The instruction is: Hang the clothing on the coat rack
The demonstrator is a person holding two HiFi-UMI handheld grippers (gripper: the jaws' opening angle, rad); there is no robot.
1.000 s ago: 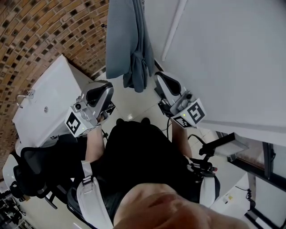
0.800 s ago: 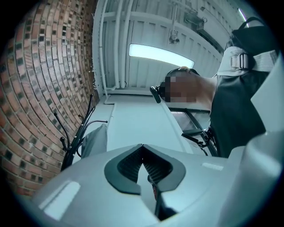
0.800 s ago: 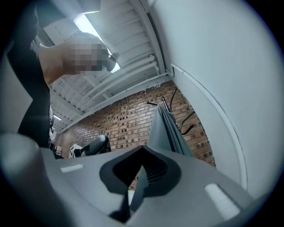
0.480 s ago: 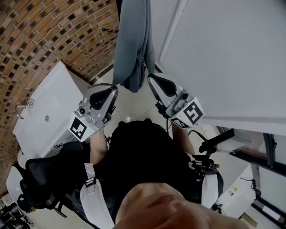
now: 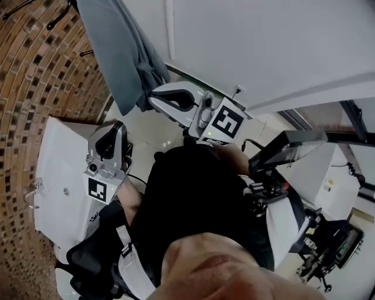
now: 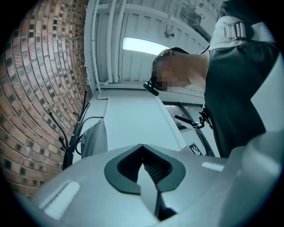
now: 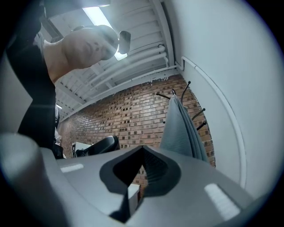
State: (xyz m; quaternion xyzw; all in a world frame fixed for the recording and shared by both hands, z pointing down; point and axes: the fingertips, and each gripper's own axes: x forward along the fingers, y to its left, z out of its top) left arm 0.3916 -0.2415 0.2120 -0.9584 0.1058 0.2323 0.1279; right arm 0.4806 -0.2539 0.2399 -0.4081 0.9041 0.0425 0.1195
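The grey clothing [image 5: 120,53] hangs from the black coat rack [image 5: 58,14] at the top left of the head view, by the brick wall. My right gripper [image 5: 153,99] is shut and empty, its tip just beside the garment's lower edge; I cannot tell whether it touches. Lower left, my left gripper [image 5: 117,128] is also shut and empty, apart from the cloth. In the left gripper view the clothing [image 6: 94,139] drapes on the coat rack [image 6: 71,133], beyond the left gripper [image 6: 142,146]. The right gripper view shows the clothing [image 7: 179,128] under the hooks [image 7: 184,88], past the right gripper [image 7: 142,148].
A white cabinet [image 5: 58,176] stands at the left below the brick wall [image 5: 35,76]. A black office chair [image 5: 88,258] sits at the lower left. A white wall panel [image 5: 269,47] fills the top right, with a black stand [image 5: 281,149] and equipment at the right.
The head view has swung, so the garment and rack now sit at the top left. The left gripper has dropped away from the clothing. The right gripper now points left toward the garment's hem.
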